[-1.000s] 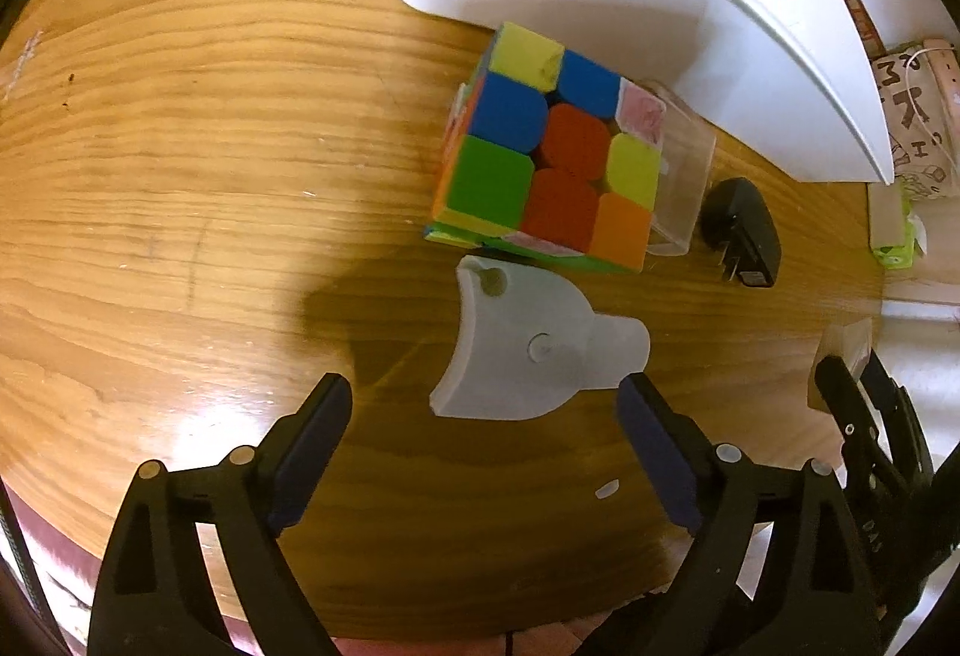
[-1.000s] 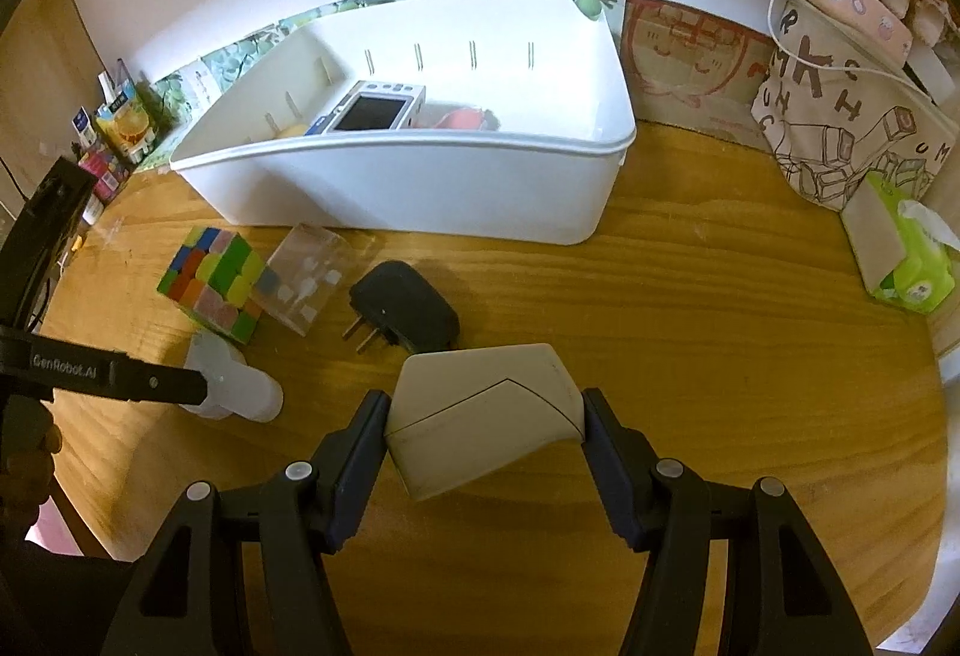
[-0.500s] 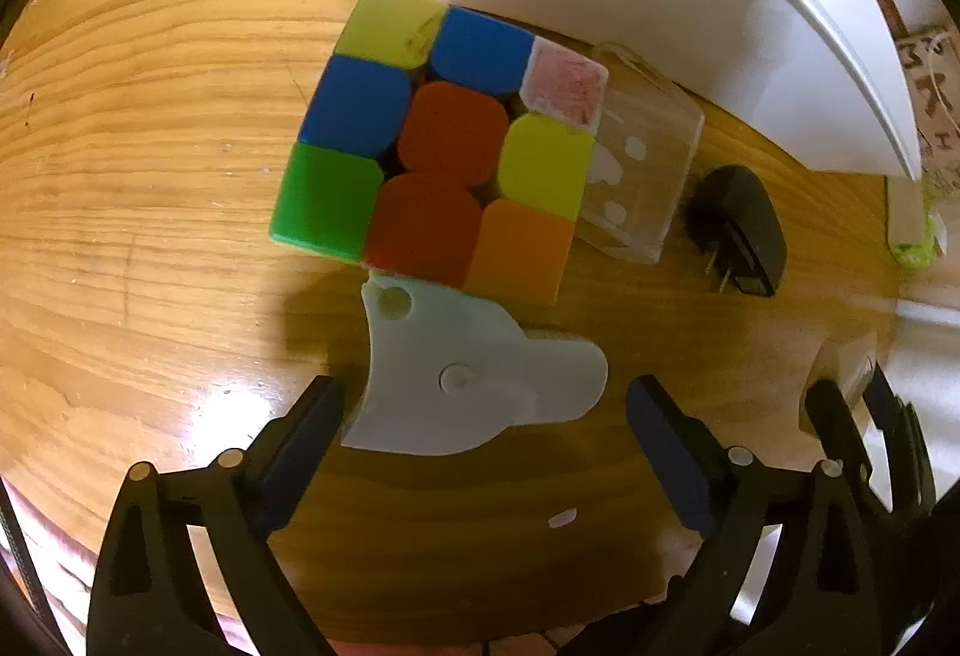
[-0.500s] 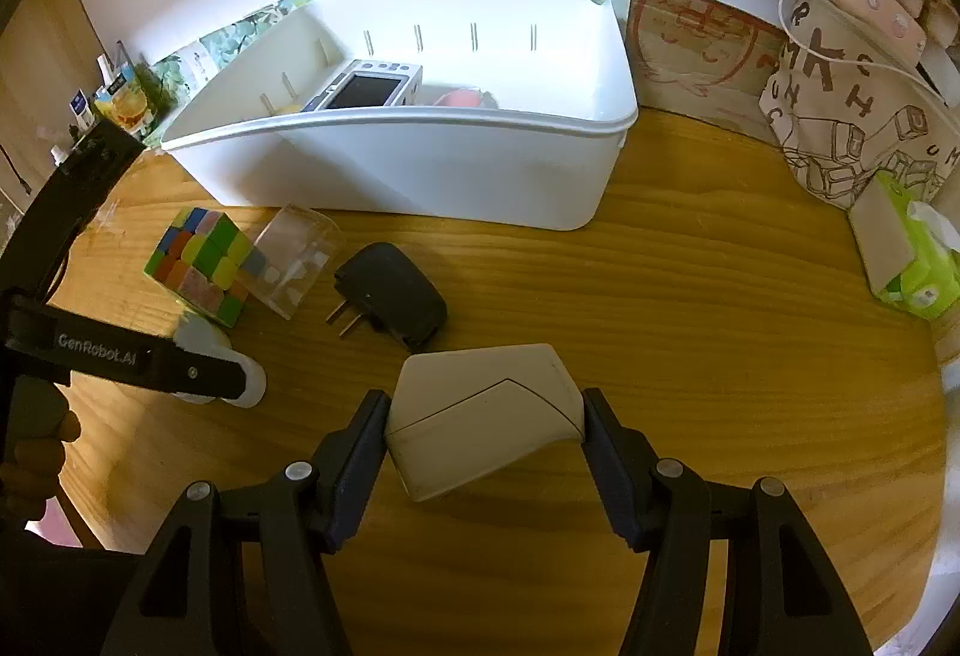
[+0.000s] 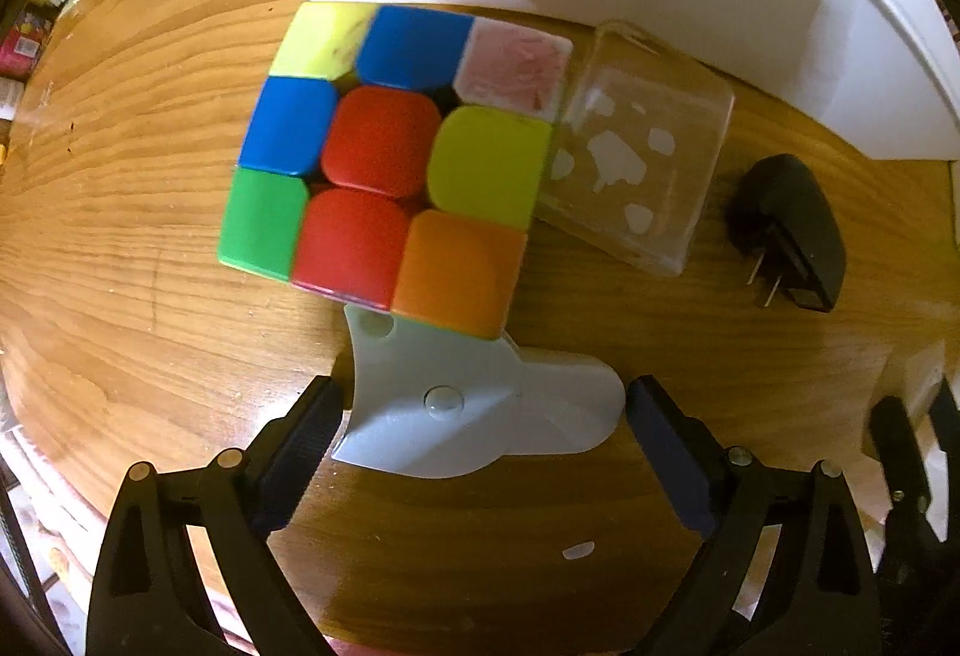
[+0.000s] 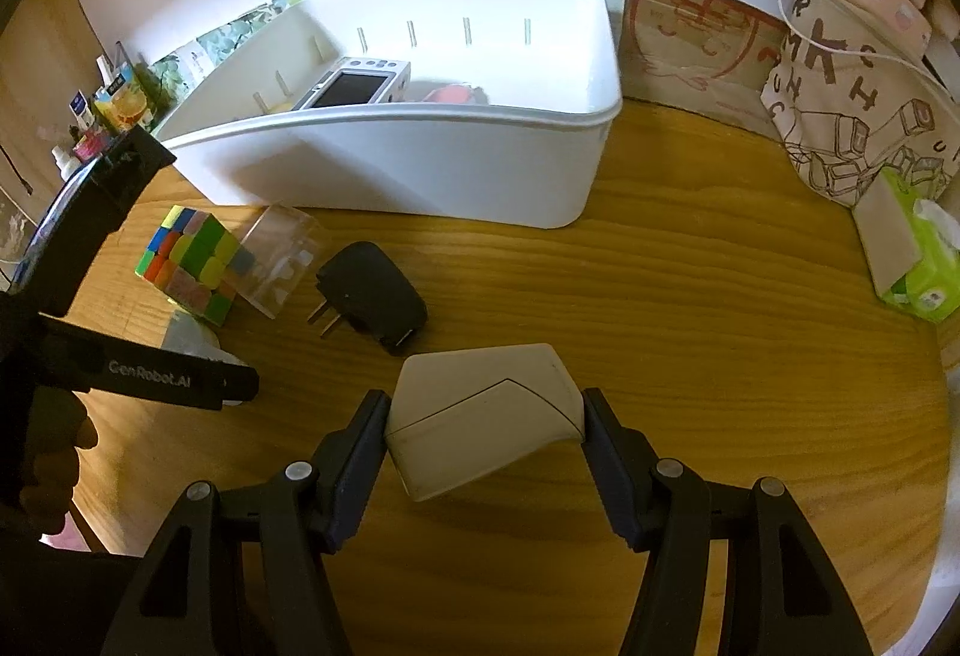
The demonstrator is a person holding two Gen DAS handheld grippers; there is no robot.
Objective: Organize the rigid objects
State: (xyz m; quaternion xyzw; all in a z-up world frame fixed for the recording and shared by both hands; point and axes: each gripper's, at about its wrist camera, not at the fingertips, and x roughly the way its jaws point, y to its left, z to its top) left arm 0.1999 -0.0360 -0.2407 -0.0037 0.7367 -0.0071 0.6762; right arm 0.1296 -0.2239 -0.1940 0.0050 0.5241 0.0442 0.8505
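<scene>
A: On the wooden table [image 5: 132,212], just in front of the white bin [image 6: 420,164], what lies under the left gripper [image 5: 480,416]?

B: A pale grey plastic piece [image 5: 480,416], flat on the wood, with a small round stud on its face. The left gripper points down over it with its jaws spread wide. One finger [image 5: 300,434] stands right at the piece's edge; whether it touches cannot be told. The other stands a little clear of the opposite end. The jaws have just been opening, and the piece lies between them, ungripped.

A: And what is next to it?

B: A puzzle cube [image 5: 390,158] with mixed colours sits just beyond the piece, overlapping its far edge from this view. A clear plastic box [image 5: 636,146] touches the cube's side, and a black plug adapter [image 5: 786,230] lies near that, prongs toward the camera.

A: What about the right gripper [image 6: 483,422]?

B: It is clamped on a white wedge-shaped case [image 6: 483,416], both pads pressed against its sides, tilted down toward the table.

A: Anything already in the bin?

B: A silver device with a dark screen [image 6: 354,86] and something red [image 6: 450,93] partly hidden behind the bin's rim. A printed cloth bag [image 6: 852,104] and a green tissue pack [image 6: 918,260] stand off to the right, well apart from the bin.
</scene>
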